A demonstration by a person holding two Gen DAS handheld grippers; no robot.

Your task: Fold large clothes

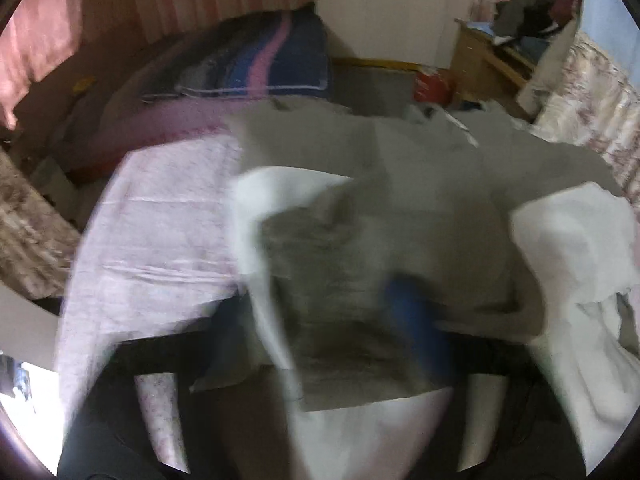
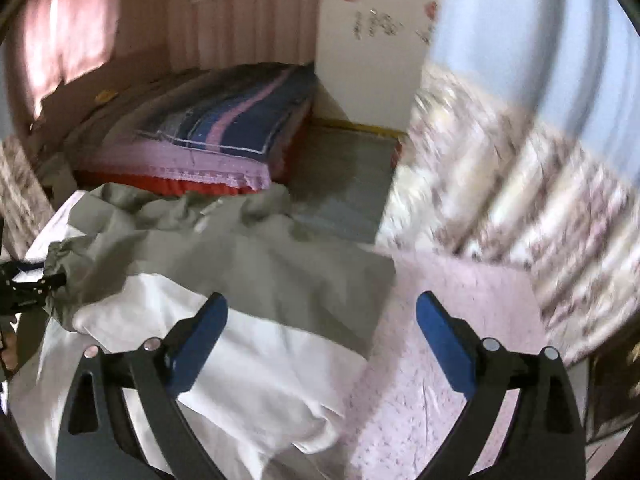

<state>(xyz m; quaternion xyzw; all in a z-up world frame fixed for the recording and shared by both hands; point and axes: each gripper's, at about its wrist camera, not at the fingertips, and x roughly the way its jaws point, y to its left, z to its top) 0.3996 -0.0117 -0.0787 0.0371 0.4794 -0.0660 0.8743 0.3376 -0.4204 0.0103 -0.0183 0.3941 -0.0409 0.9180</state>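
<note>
Right wrist view shows the right gripper with its blue fingers spread wide, nothing between them, hovering over the grey garment with white lining. The garment lies crumpled on a pink patterned sheet, filling the frame from 9 o'clock to the centre; bare sheet runs toward 4 o'clock. At 9 o'clock the left gripper touches a bunched grey cuff at the garment's edge. A striped blue and pink quilt lies on a bed at 12 o'clock.

Left wrist view is heavily blurred. The garment spreads from the centre to 3 o'clock, white lining turned up at both sides. Cloth drapes over the left gripper; one blue finger shows near 5 o'clock, and grey fabric appears caught between the fingers, though I cannot tell how tightly.
</note>
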